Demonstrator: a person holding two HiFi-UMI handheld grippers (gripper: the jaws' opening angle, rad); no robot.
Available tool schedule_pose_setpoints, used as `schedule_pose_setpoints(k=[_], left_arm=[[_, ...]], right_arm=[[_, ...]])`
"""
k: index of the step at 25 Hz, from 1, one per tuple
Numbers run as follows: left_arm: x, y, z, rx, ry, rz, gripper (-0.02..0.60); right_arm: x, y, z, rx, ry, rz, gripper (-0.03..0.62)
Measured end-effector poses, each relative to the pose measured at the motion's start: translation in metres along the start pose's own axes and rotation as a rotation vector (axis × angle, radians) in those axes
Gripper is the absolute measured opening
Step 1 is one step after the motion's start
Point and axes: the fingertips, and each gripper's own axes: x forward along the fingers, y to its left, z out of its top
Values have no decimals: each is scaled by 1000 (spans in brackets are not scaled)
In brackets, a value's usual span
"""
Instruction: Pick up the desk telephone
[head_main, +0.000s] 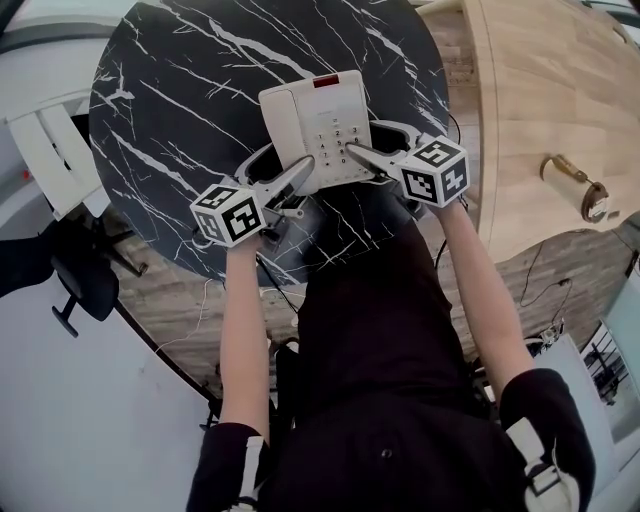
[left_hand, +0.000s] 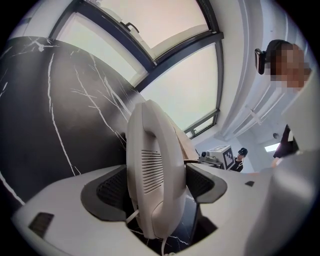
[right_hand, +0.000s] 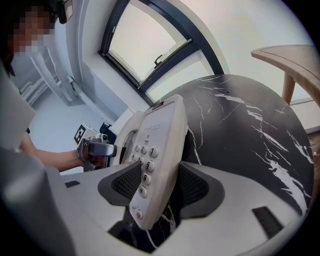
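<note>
1. Two tools flank one cream-white push-button desk telephone (head_main: 312, 120), one on each side. This is probably so that the wide body comes up level instead of tipping out of a single grip.
2. The left tool (left_hand: 155, 187) is released. Its jaws stand wide, with the telephone's curved cream handset (left_hand: 152, 165) upright between the dark ribbed pads. The pads sit just beside the handset, and I judge they are not squeezing it.
3. The right tool (right_hand: 160, 187) is clenched on the telephone's keypad edge (right_hand: 145, 165), one pad on the button face and the other on the back.
4. The telephone shows at the upper centre of the head view, over the near part of the round black marble table with white veins (head_main: 170, 90). I cannot tell whether its base rests there or hangs just clear.
5. In the head view its lower corners lie inside the two tools, the handset side toward the left of the frame and the keypad side toward the right. The left tool would likely need to close before a steady lift.
</note>
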Motion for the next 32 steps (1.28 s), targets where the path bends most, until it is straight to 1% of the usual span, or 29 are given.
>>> schedule_pose_setpoints(k=[8, 15, 25, 27, 29, 32], left_arm=[[1, 0, -1, -12, 28, -30, 365], [1, 2, -1, -24, 25, -25, 374], [1, 3, -2, -29, 38, -44, 374], [1, 3, -2, -32, 35, -38, 374], [1, 2, -2, -34, 38, -15, 368], [0, 0, -4, -39, 44, -3, 361]], right_arm=[[1, -2, 0, 28, 33, 26, 247], [3, -3, 0, 58, 65, 48, 247], [2, -3, 0, 66, 71, 59, 241], [2, -3, -1, 78, 62, 58, 238], [1, -4, -1, 95, 56, 57, 233], [0, -2, -1, 99, 65, 48, 232]])
